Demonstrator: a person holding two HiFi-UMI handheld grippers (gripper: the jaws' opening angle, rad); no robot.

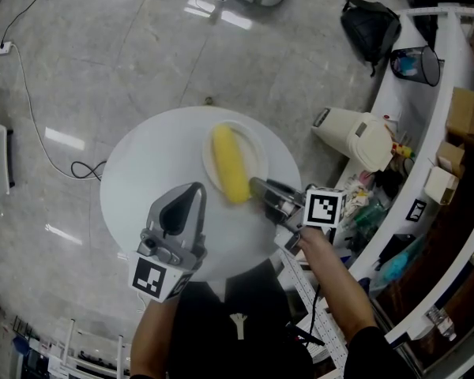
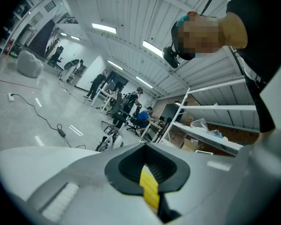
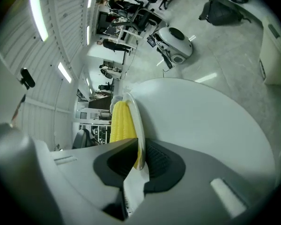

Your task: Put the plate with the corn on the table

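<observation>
At the near edge of the round white table (image 1: 138,172) (image 3: 201,121): left gripper (image 1: 191,189) (image 2: 147,170) is clenched, pads meeting in a closed tip, gripping nothing. It's held over the near-left of the tabletop, roughly level, pointing away from the person, marker cube (image 1: 154,279) at the near end. In the left gripper view a yellow strip (image 2: 150,191) sits low in the seam between the pads; can't tell what it is. The hand under that gripper is hidden, only the forearm (image 1: 154,334) shows, cut off by the frame bottom. Right of that, the right hand (image 1: 316,247) reaches in from the near right, gripper tilted down toward the table. Right gripper (image 1: 257,186) (image 3: 139,161) is released: jaws a little apart, straddling the near-right rim of the plate (image 1: 258,144) (image 3: 135,121), one jaw over the rim and one under. A sliver of gap shows on the corn side, so the pads aren't pinching. That bit of rim is covered by the jaws in the head view. The plate lies flat on the table, right of centre toward the far side. The corn (image 1: 231,164) (image 3: 121,121) lies lengthwise on it, near end just beside the jaw tips; contact not clear. Farther right on the floor: a white bin (image 1: 355,136), tipped, then a black bag (image 1: 371,22). Far left, a cable (image 1: 31,109) trails over the floor.
</observation>
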